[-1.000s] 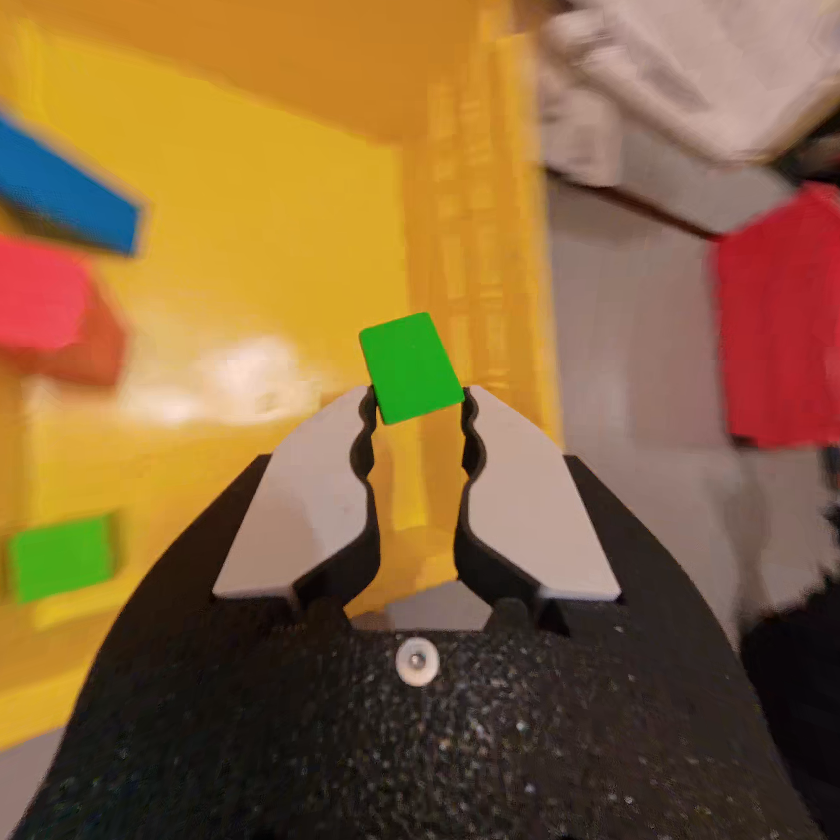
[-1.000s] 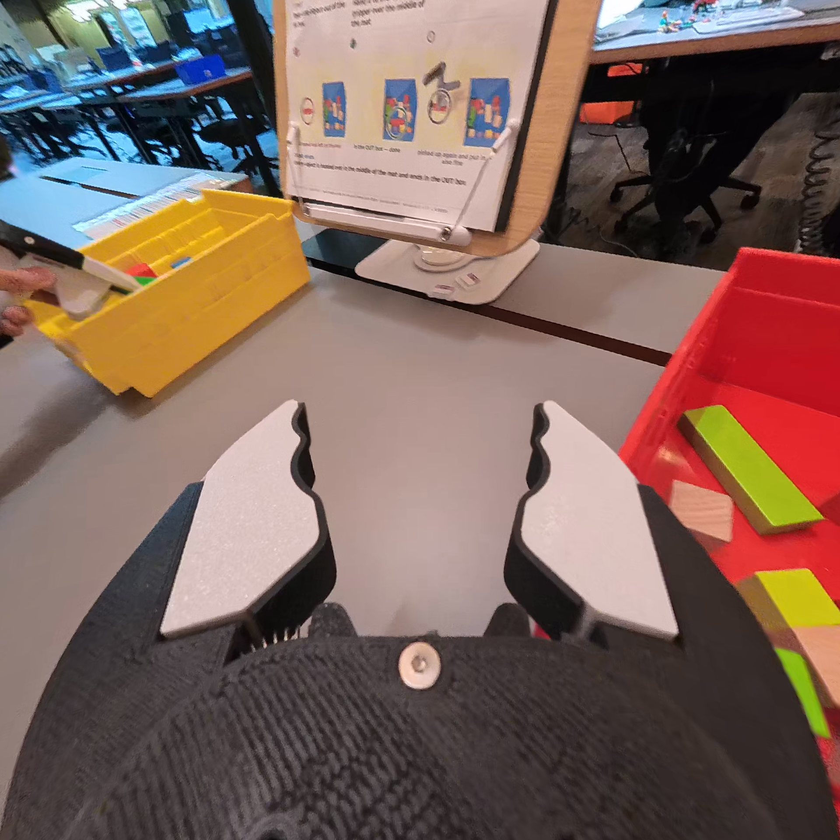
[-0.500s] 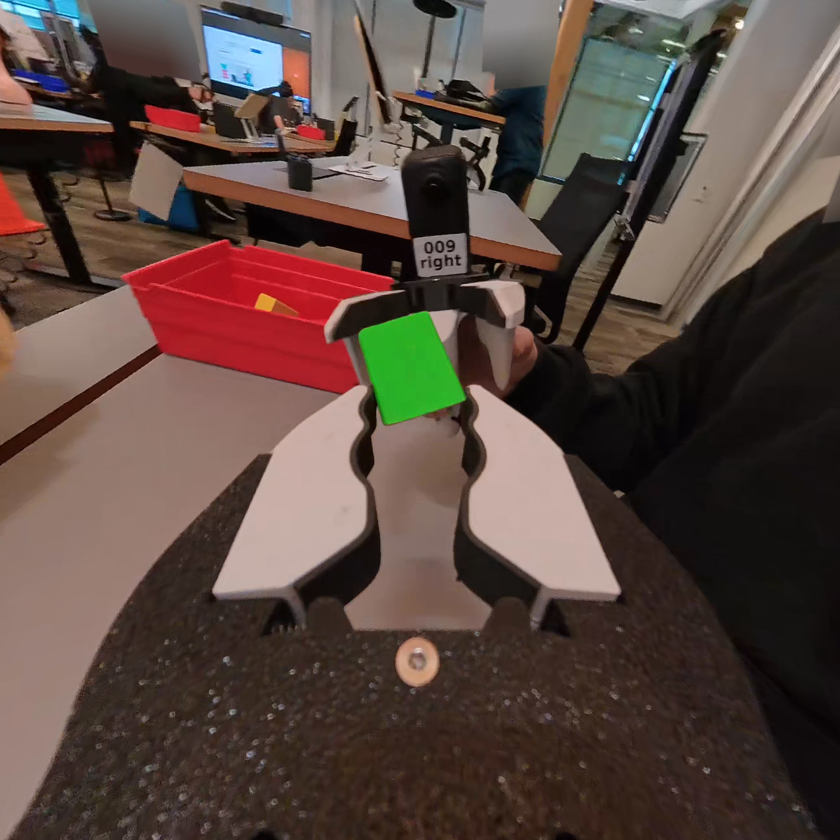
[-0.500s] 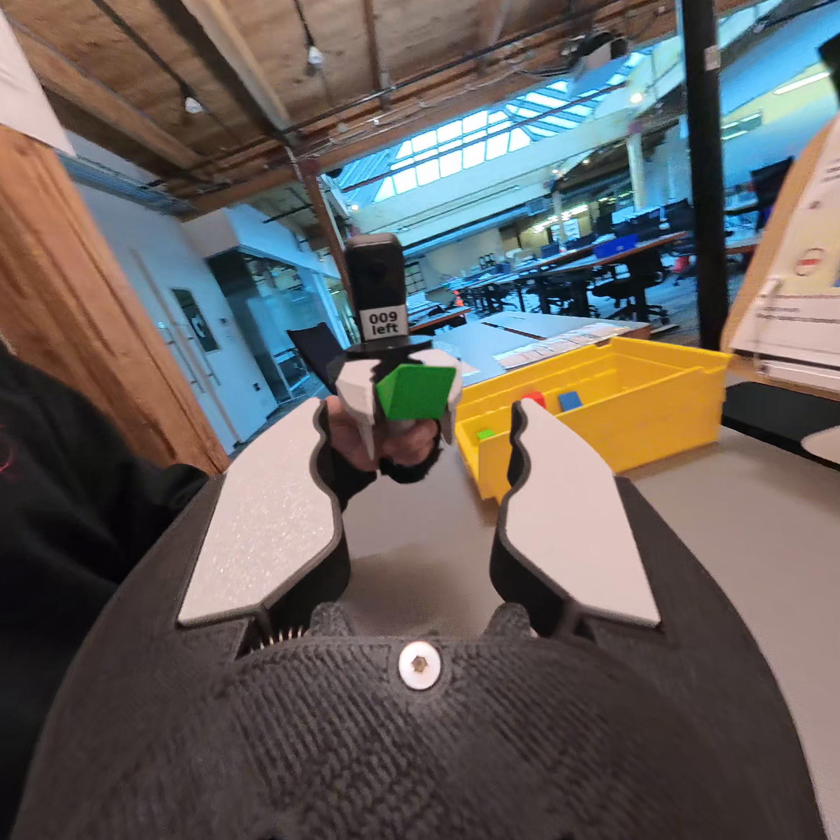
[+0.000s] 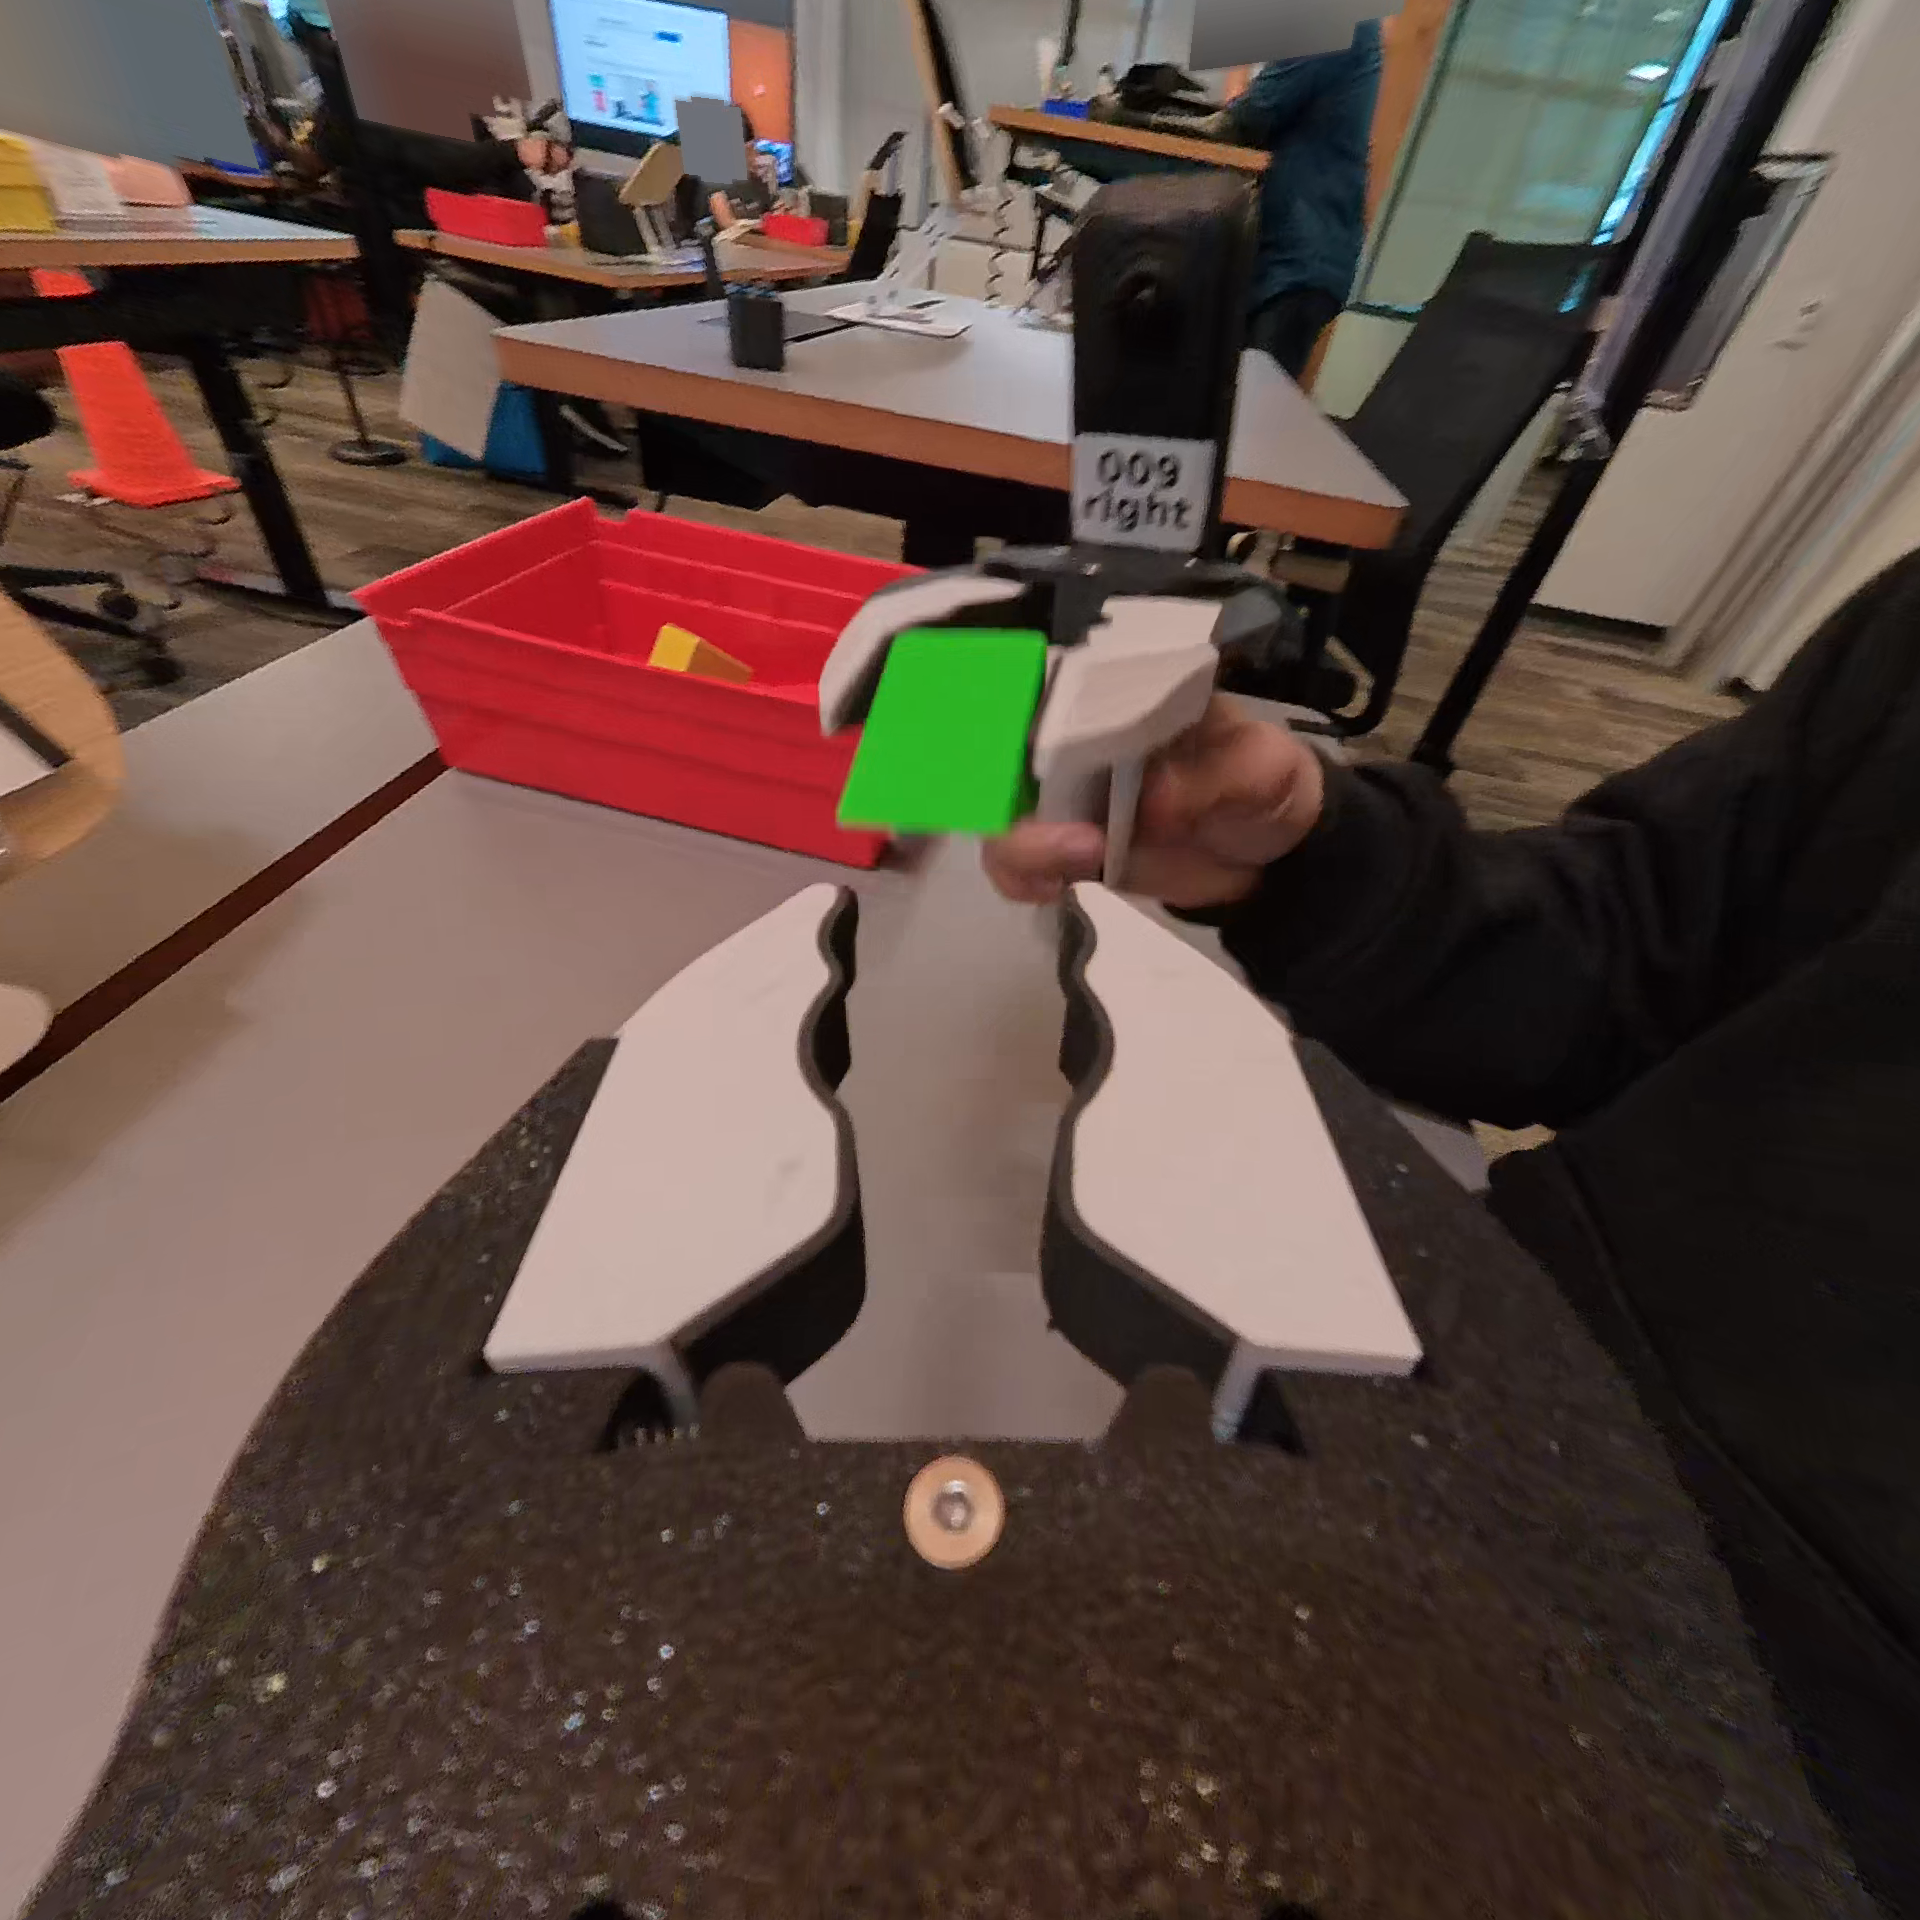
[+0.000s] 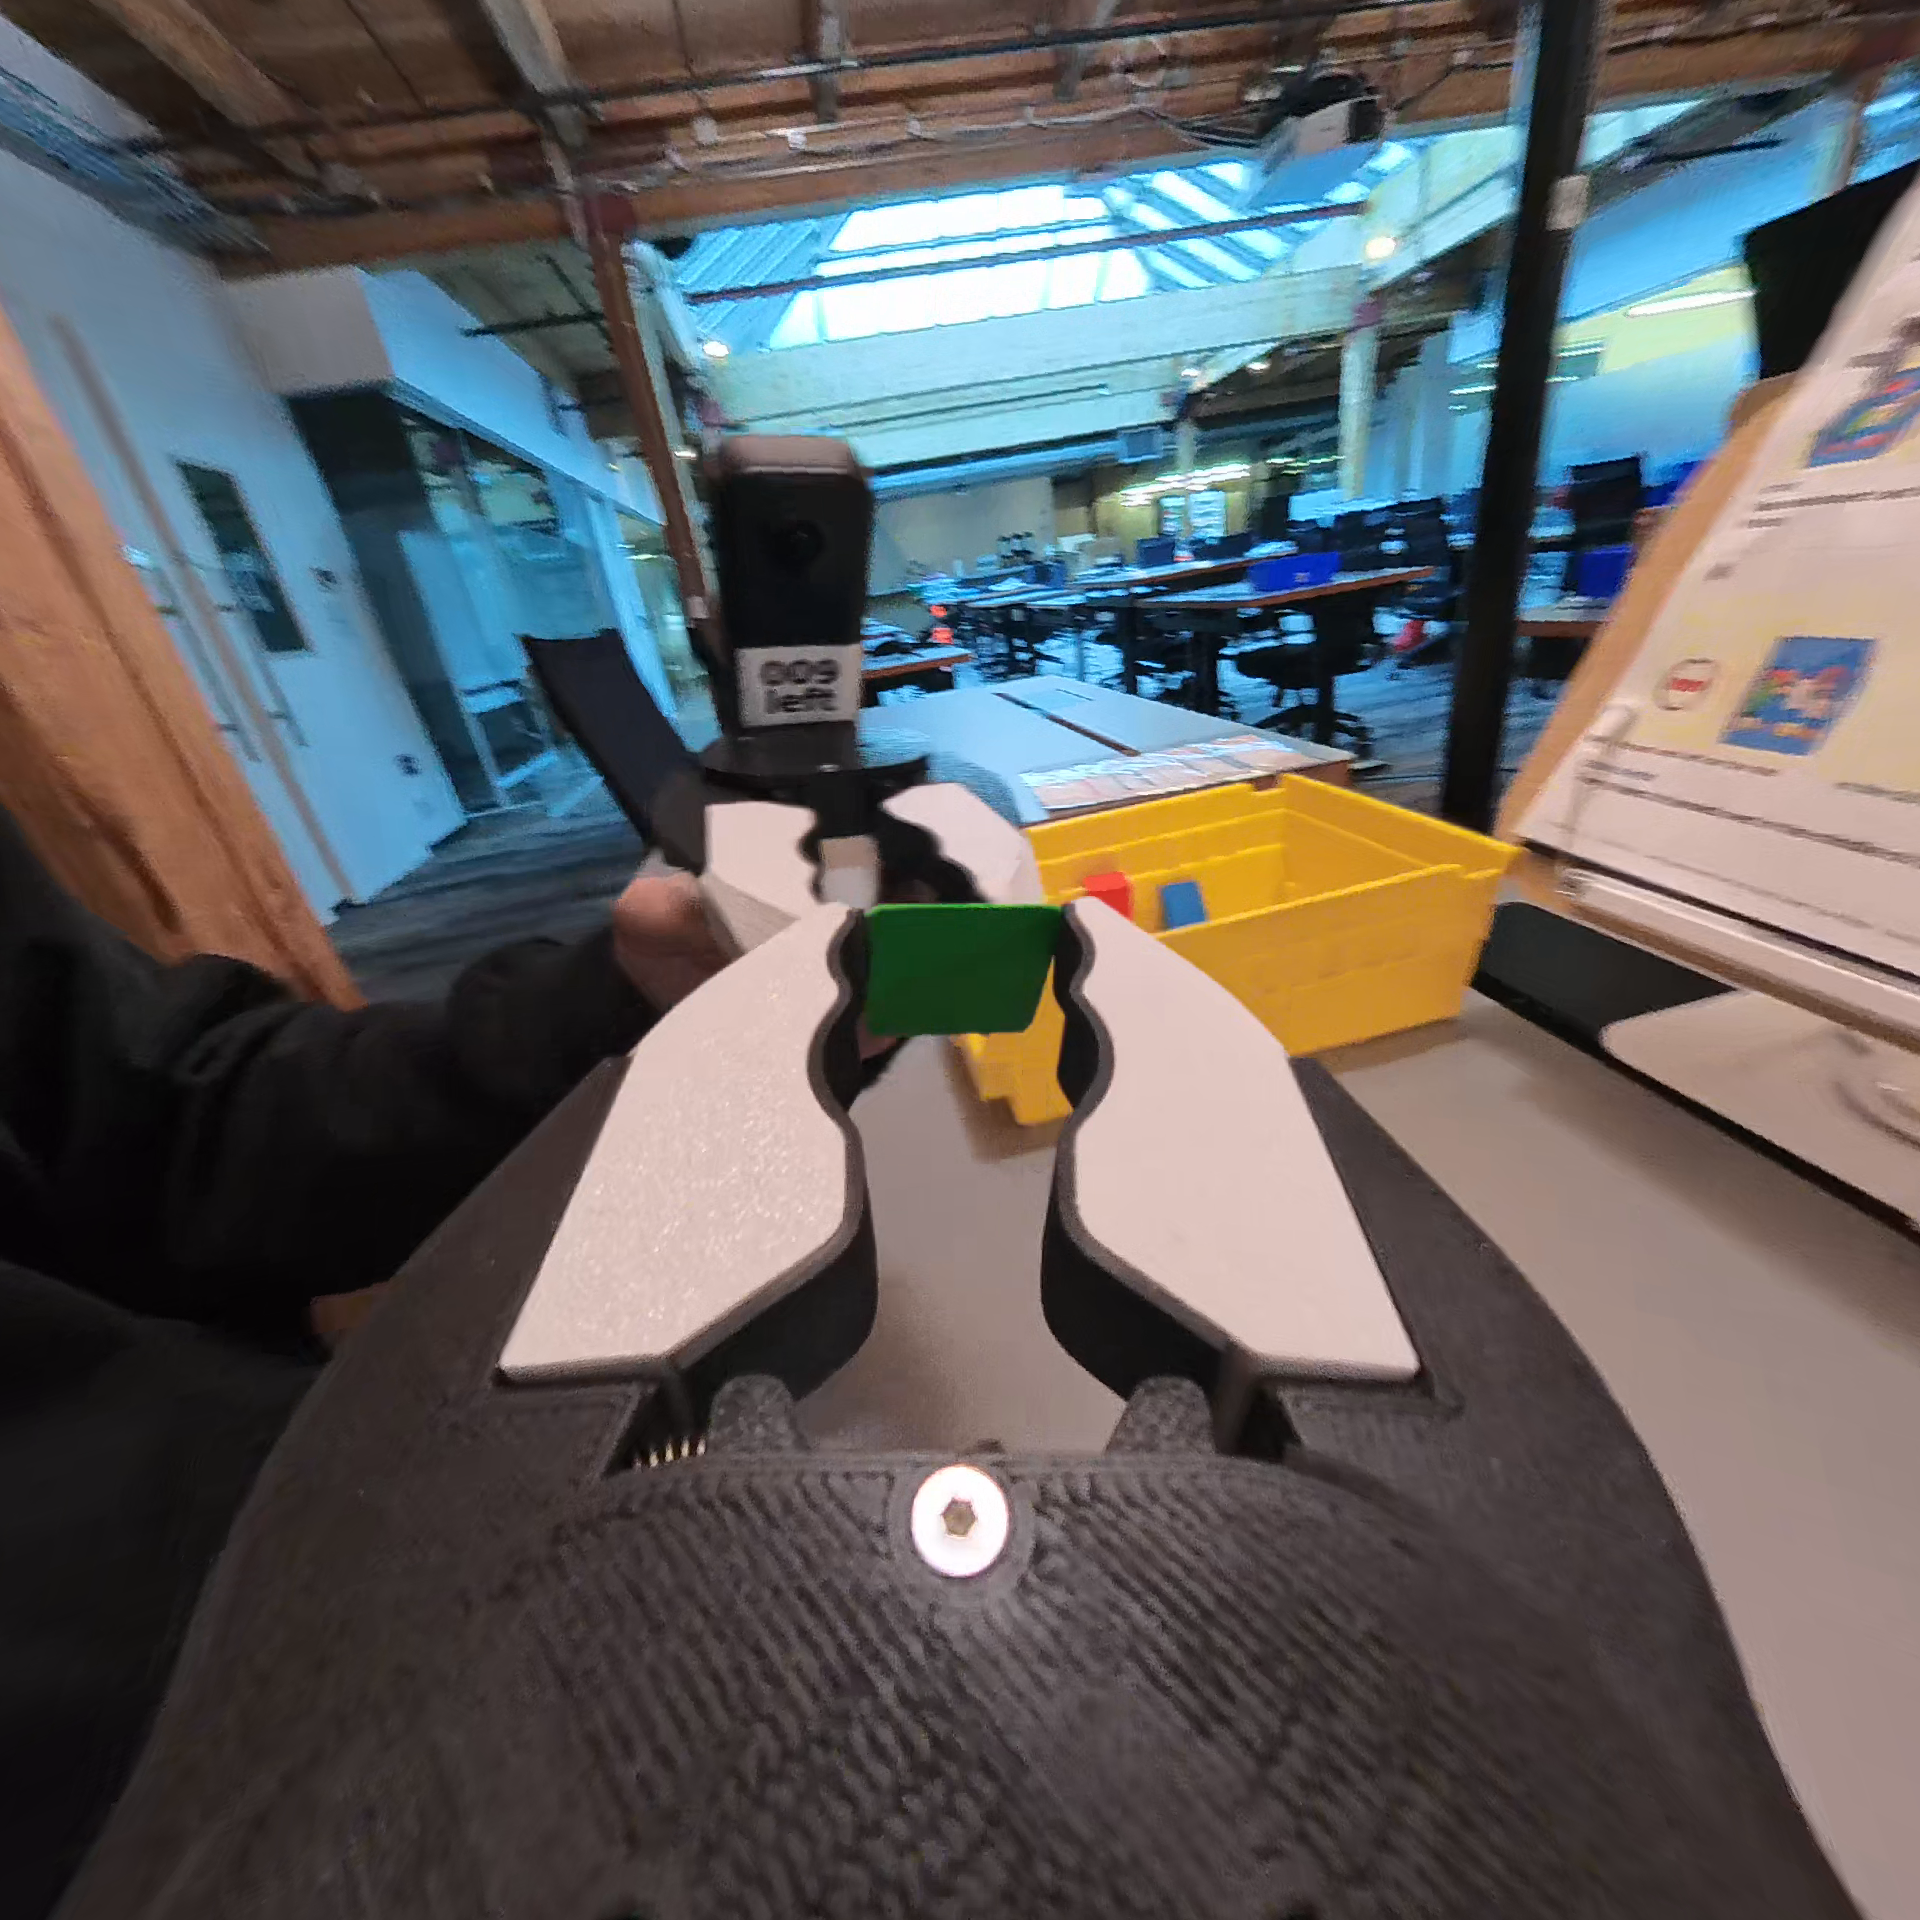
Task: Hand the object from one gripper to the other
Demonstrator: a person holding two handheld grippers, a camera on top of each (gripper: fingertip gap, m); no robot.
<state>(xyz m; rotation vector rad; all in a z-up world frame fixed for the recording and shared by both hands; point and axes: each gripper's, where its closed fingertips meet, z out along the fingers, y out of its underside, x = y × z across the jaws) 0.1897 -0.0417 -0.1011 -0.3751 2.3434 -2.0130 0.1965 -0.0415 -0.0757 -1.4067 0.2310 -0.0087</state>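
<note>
Right tool (image 6: 958, 961) clamped on green block (image 6: 956, 968), frame centre, above grey tabletop (image 6: 1558, 1299). Left tool (image 5: 954, 940) fingers apart, bare; block (image 5: 940, 732) just above its tips.

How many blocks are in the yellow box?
2 show: a red block and a blue block, side by side inside the yellow box. Its front wall may hide more.

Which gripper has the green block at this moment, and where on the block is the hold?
The right gripper holds the green block, pads on its two opposite side faces. The left gripper holds nothing.
</note>
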